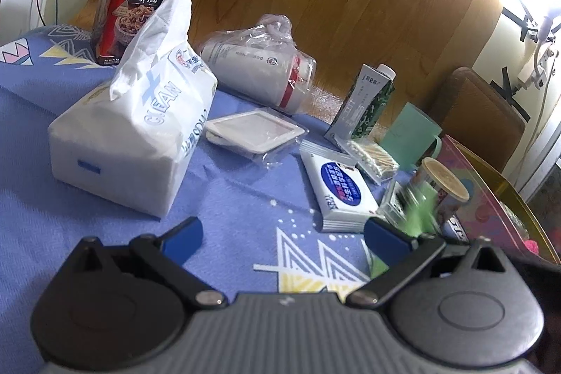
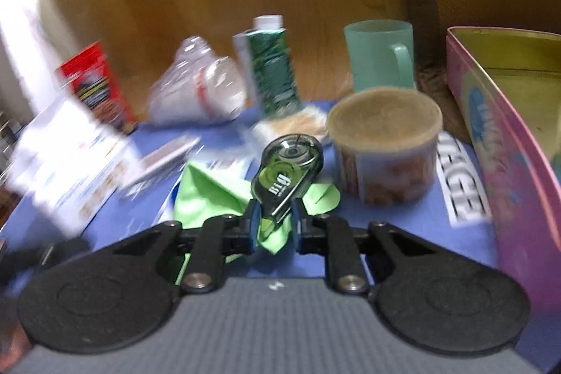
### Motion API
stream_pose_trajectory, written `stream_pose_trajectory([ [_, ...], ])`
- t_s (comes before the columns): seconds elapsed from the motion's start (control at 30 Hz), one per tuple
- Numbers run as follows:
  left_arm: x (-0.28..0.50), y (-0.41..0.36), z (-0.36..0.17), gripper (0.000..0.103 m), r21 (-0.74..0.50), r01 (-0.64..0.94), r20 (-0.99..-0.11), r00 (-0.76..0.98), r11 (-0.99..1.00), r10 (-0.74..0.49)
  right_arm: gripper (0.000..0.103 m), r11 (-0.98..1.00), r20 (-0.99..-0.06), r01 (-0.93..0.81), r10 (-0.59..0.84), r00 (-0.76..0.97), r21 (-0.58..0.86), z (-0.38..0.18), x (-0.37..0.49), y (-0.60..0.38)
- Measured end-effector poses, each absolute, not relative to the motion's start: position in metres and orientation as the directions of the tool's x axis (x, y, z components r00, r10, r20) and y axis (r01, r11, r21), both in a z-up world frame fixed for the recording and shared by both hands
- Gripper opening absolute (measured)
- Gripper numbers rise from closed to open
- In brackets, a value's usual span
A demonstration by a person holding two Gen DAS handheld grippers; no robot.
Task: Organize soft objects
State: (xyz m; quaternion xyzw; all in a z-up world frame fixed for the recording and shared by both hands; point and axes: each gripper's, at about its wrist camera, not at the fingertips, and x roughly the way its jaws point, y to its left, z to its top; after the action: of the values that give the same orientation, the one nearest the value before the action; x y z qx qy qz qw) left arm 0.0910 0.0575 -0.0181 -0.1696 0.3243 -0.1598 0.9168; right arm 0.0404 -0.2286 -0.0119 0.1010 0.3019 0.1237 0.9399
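The right claw [image 2: 275, 219] is pinched on a green-and-black correction tape dispenser [image 2: 285, 176], with a green cloth [image 2: 210, 195] crumpled under and between its fingers on the blue bench cover [image 2: 403, 226]. Just beyond stands a lidded snack tub [image 2: 385, 146], then an open pink tin [image 2: 498, 142] at right, its contents unclear. The left claw [image 1: 284, 233] hangs wide open, empty, the tissue pack [image 1: 140, 135] ahead to its left.

Left tongs [image 1: 282, 235], right tongs [image 2: 274, 222]: black linkages, blue pads, silver screws, ribbed grey body.
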Motion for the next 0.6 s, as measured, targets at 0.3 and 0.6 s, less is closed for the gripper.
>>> stream_pose_trajectory([
  [0.3, 0.093, 0.031, -0.004, 0.101, -0.367, 0.286, -0.570, 0.683, 0.885, -0.457, 0.028, 0.922, -0.580, -0.370, 0.366, 0.728, 0.117, -0.025, -0.085, -0.252],
  [0.6, 0.067, -0.003, 0.059, 0.101, -0.381, 0.418, -0.482, 0.672, 0.825, -0.563, 0.043, 0.928, -0.495, -0.347, 0.368, 0.787, 0.137, -0.012, -0.069, -0.251],
])
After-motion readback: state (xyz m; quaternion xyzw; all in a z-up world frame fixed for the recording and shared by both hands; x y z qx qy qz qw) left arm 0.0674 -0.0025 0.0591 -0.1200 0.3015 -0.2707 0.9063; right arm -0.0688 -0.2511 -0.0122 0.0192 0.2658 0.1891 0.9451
